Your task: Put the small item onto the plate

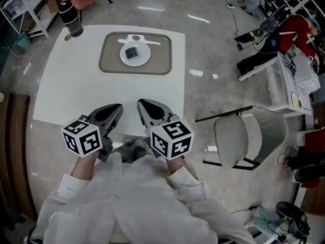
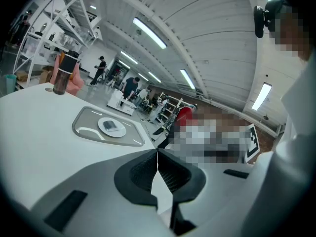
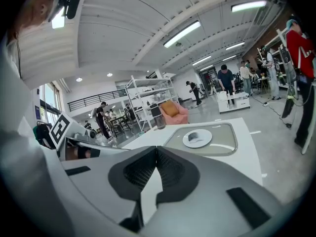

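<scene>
A small dark grey item [image 1: 133, 52] lies on a white plate [image 1: 143, 58] at the far side of the white table [image 1: 61, 90]. The plate rests on a grey tray [image 1: 111, 65]. The left gripper view shows the plate [image 2: 104, 128] with the item [image 2: 113, 126] on it, and so does the right gripper view: plate [image 3: 190, 142], item [image 3: 194, 137]. My left gripper [image 1: 120, 107] and right gripper [image 1: 139, 103] sit side by side over the table's near edge, well short of the tray. Both are shut, with nothing between the jaws.
A dark bottle [image 1: 70, 18] stands at the table's far left corner. A grey chair [image 1: 244, 136] stands on the floor to the right of the table. People [image 3: 227, 80] move about in the background, with shelves and desks beyond.
</scene>
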`<state>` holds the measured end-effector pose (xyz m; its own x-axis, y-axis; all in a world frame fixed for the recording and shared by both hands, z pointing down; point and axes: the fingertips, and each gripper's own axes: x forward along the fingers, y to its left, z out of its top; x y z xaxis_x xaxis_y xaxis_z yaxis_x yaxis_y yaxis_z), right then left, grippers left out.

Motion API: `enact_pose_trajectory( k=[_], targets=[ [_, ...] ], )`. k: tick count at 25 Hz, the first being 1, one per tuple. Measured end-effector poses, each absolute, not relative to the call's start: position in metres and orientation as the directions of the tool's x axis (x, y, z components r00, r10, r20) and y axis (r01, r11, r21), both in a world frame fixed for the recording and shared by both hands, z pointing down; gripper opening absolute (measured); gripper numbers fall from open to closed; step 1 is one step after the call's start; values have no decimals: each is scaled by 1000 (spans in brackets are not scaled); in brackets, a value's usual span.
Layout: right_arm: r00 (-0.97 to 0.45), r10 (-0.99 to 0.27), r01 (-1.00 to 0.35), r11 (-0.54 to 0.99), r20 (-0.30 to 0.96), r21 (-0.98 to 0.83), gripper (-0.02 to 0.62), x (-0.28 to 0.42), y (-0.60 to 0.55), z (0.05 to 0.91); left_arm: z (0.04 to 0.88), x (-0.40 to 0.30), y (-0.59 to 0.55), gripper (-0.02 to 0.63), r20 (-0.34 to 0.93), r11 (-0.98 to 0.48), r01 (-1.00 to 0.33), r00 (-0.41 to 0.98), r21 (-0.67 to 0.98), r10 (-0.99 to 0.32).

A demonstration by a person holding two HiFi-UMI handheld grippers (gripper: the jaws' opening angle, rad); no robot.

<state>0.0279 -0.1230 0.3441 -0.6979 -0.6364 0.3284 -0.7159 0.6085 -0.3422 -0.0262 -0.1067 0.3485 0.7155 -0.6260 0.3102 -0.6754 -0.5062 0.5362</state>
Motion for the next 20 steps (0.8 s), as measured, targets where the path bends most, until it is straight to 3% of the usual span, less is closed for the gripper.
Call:
enact_pose_trajectory(
  k=[20],
  targets=[
    [-676,-655,-737,610,338,-291,15,16,-114,336,340,-18,-108,12,303,-555,-638,757,534,-579]
  ],
)
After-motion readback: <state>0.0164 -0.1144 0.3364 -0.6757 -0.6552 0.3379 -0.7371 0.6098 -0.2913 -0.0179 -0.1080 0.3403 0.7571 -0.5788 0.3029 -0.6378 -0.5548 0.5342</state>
